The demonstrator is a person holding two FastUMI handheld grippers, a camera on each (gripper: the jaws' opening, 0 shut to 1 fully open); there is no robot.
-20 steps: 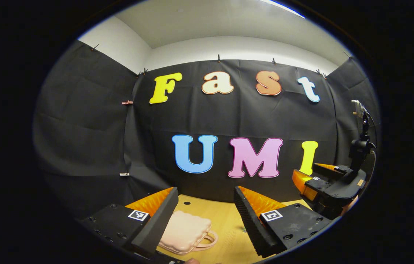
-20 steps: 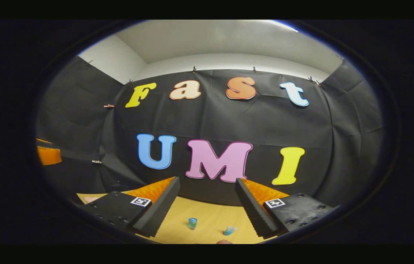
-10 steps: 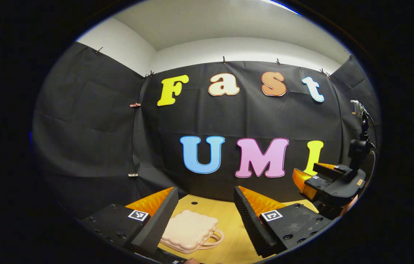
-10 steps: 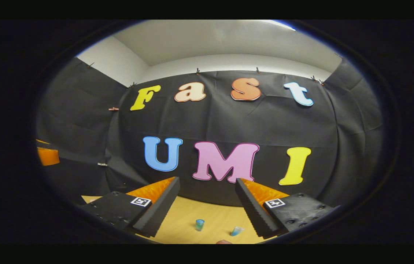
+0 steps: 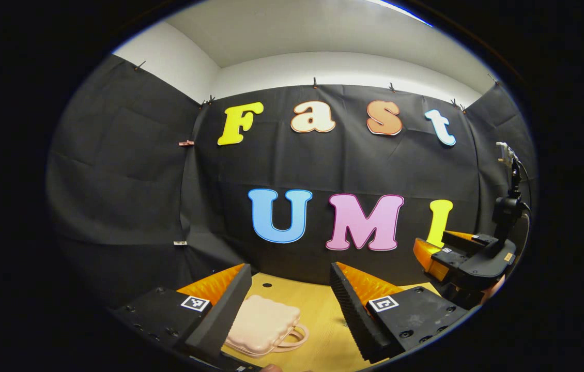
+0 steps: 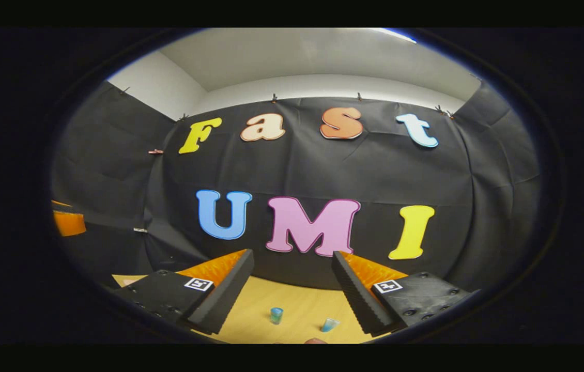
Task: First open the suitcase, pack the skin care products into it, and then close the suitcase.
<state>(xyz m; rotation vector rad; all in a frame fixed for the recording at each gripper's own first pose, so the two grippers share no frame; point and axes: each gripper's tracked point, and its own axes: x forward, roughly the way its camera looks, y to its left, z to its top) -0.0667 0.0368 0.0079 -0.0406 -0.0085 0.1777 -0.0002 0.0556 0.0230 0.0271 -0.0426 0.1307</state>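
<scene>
You're holding the left gripper (image 5: 290,271) up off the wooden table (image 5: 323,320), pointing at the black cloth wall (image 5: 132,206), with its fingers (image 5: 219,310) spread wide apart and nothing between them. In the left gripper view the pink suitcase (image 5: 263,324) is lying flat on the table, lid closed, sitting low in the gap between the fingers and tucked partly behind the left-hand one. Its loop handle (image 5: 294,336) is sticking out toward the right-hand side of that view. Nothing is touching the case.

Off at the right edge of the same view you're holding the right gripper (image 5: 447,256) up above the table too, well apart from the suitcase, with a bit of your hand (image 5: 496,287) showing under it.

In the right gripper view, that gripper's own fingers (image 6: 359,297) are standing wide apart as well, gripping nothing. Down between them two small skin care products are sitting on the table: a little blue-green jar (image 6: 276,315) standing upright, and near it to the right a small pale blue bottle (image 6: 329,324) that's leaning over. They're close together but not touching, and they're too small to make out more than that. A corner of the left gripper is peeking in at the far left edge there.
</scene>
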